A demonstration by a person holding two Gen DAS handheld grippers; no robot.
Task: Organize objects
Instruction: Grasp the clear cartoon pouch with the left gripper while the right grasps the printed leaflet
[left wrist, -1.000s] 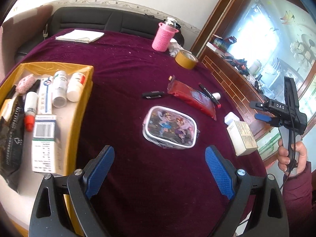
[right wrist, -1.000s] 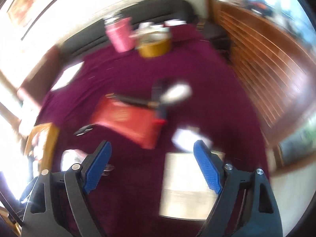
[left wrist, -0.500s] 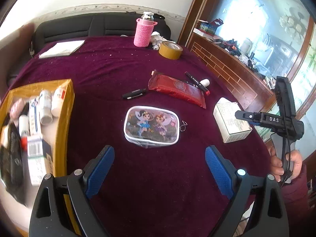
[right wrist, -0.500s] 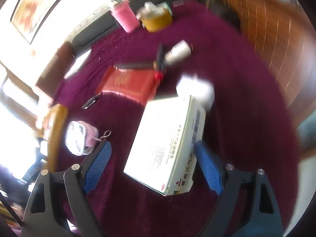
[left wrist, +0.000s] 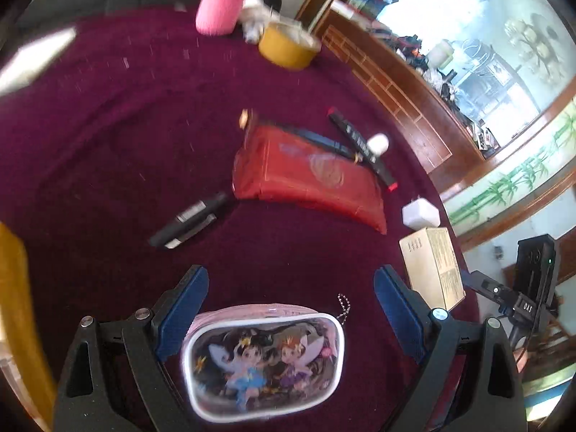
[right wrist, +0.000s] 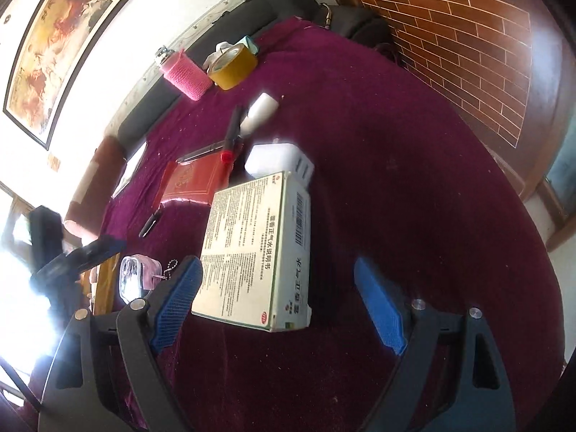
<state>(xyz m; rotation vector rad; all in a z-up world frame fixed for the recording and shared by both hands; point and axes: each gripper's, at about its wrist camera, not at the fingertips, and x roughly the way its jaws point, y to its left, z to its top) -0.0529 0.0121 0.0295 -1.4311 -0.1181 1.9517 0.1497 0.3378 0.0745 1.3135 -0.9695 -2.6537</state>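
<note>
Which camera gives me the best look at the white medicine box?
The right wrist view: the medicine box fills the middle, printed top and barcode side readable, between the open right gripper. The left wrist view shows it small at the right edge.

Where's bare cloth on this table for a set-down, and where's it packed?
Free: the cloth right of the medicine box, toward the wooden wall, and the stretch between the pink bottle and the black pen. Crowded: around the red packet, the white charger and the tape roll.
</note>
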